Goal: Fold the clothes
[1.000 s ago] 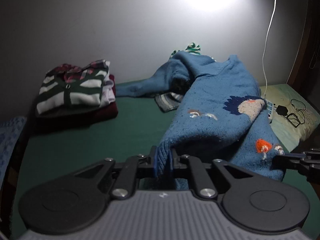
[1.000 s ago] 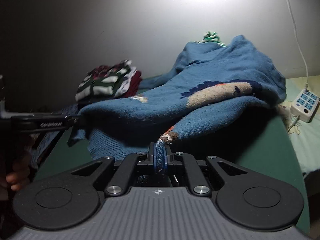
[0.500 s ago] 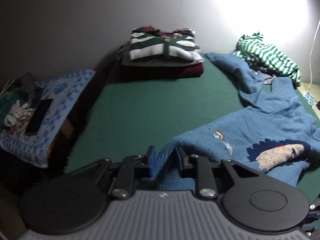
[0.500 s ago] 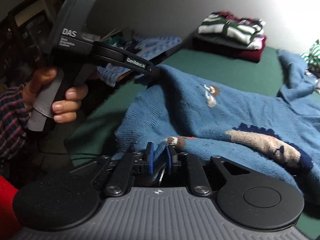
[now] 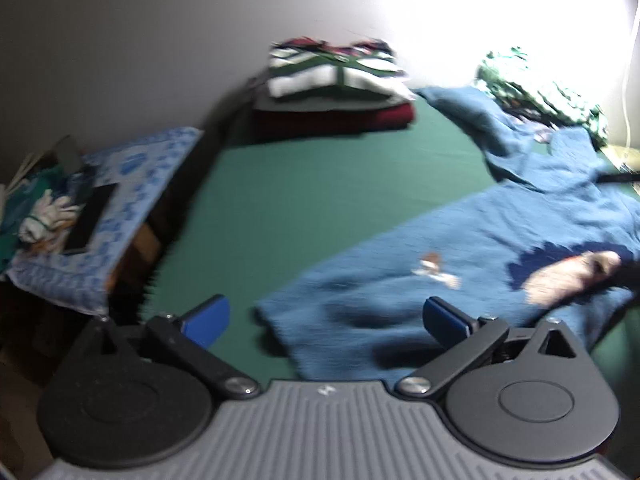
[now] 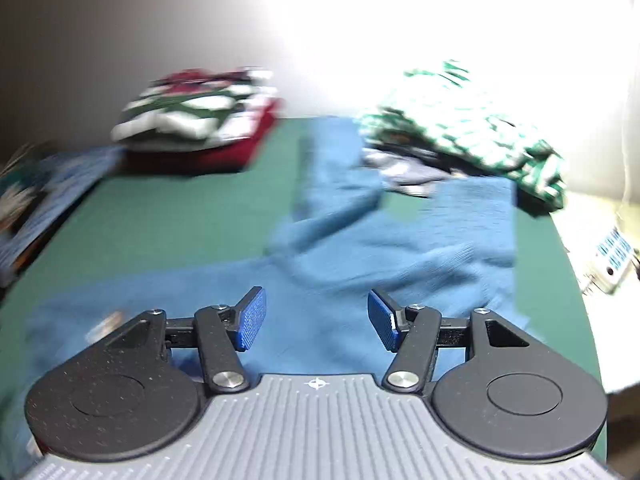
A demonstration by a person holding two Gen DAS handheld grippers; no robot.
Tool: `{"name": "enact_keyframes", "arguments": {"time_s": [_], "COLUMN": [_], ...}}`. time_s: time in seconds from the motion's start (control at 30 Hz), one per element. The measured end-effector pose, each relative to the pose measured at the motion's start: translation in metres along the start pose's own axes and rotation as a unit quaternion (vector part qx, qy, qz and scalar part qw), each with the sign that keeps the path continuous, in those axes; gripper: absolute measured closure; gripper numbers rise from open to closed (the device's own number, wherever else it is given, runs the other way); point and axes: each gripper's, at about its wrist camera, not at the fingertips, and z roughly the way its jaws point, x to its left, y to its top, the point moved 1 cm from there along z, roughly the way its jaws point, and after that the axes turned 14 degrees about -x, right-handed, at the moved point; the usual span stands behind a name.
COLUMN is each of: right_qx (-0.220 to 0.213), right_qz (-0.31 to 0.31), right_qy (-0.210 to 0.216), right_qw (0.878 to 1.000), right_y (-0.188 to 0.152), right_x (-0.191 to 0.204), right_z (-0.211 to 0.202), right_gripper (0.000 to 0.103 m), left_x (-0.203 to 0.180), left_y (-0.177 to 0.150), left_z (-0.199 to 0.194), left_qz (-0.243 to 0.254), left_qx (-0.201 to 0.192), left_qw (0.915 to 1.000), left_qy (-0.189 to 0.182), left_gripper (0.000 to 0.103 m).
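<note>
both tools now stand released: the left tool [image 5: 326, 316] has its blue pads spread wide over the near hem of the blue sweater [image 5: 460, 264], and the right tool [image 6: 316, 318] is likewise parted, with nothing between its fingers. half a second ago each was clamped on a pinch of that hem, and a second ago the sweater hung lifted between them; now it lies let go and spread on the green tabletop [image 5: 320, 200], front up, its animal picture [image 5: 568, 272] and small motif showing, one sleeve [image 6: 332, 184] reaching back toward the wall. my reading is that the laying-out of this garment is done and the folding proper of it remains, since body and sleeves lie open and not doubled over. both views are blurred by motion, so fine creases cannot be judged. further out, a folded stack [image 5: 336, 88] topped by a green-and-white striped piece sits near the wall, well apart from the sweater, and a loose heap with a green-and-white striped garment [image 6: 480, 140] lies just beyond the sweater's shoulder, apparently unfolded. no basket, box or other container shows; off the left edge a blue patterned cloth [image 5: 120, 200] carries a dark phone [image 5: 90, 220] and a whitish bundle.
</note>
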Motion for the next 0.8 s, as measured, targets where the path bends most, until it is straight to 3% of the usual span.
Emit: {"name": "enact_keyframes", "arguments": {"time_s": [0.13, 0.4, 0.43, 0.47, 0.5, 0.53, 0.67, 0.8], "right_qx": [0.003, 0.000, 0.003, 0.013, 0.022, 0.032, -0.004, -0.022], "right_qz": [0.011, 0.061, 0.066, 0.066, 0.066, 0.066, 0.066, 0.051], "right_qy": [-0.035, -0.087, -0.094, -0.089, -0.083, -0.078, 0.023, 0.148], "right_qw": [0.999, 0.994, 0.993, 0.994, 0.994, 0.994, 0.998, 0.987], "right_y": [0.012, 0.031, 0.031, 0.031, 0.030, 0.030, 0.045, 0.062], "right_x": [-0.022, -0.028, -0.029, -0.028, -0.028, -0.027, 0.002, 0.047], "right_z": [0.058, 0.156, 0.167, 0.171, 0.174, 0.178, 0.138, 0.088], "right_gripper": [0.041, 0.042, 0.053, 0.082, 0.093, 0.092, 0.093, 0.095], "left_x": [-0.034, -0.051, -0.052, -0.051, -0.051, -0.052, -0.060, -0.081], "left_y": [-0.002, -0.006, -0.006, -0.006, -0.006, -0.005, 0.000, 0.012], "left_z": [0.004, -0.003, -0.004, -0.003, -0.003, -0.003, 0.005, 0.016], "left_qz": [0.012, 0.023, 0.021, 0.019, 0.018, 0.016, 0.020, 0.054], "left_qx": [0.013, 0.037, 0.039, 0.040, 0.039, 0.038, 0.030, 0.017], "left_qw": [0.9996, 0.9990, 0.9990, 0.9990, 0.9990, 0.9990, 0.9993, 0.9983], "left_qy": [-0.023, 0.001, 0.006, 0.011, 0.015, 0.017, 0.007, -0.013], "left_gripper": [0.000, 0.000, 0.000, 0.000, 0.000, 0.000, 0.000, 0.000]}}
